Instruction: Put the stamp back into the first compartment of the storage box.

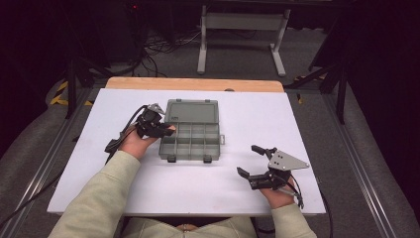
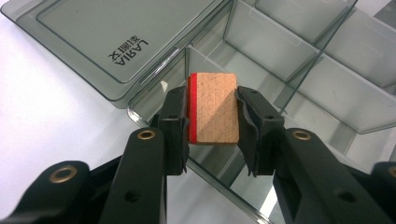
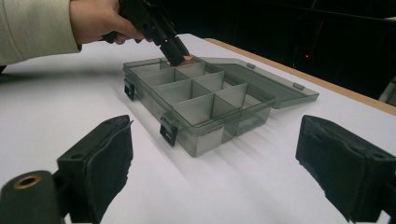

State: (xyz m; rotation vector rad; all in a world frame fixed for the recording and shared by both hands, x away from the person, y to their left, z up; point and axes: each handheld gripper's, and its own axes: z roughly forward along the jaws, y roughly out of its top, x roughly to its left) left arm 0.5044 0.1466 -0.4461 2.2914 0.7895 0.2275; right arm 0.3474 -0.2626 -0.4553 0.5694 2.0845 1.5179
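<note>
My left gripper is clamped on a little wooden block with a red edge, holding it right over a corner compartment of the open grey organizer box next to its lid, while my right gripper sits spread wide and empty on the white table.
</note>
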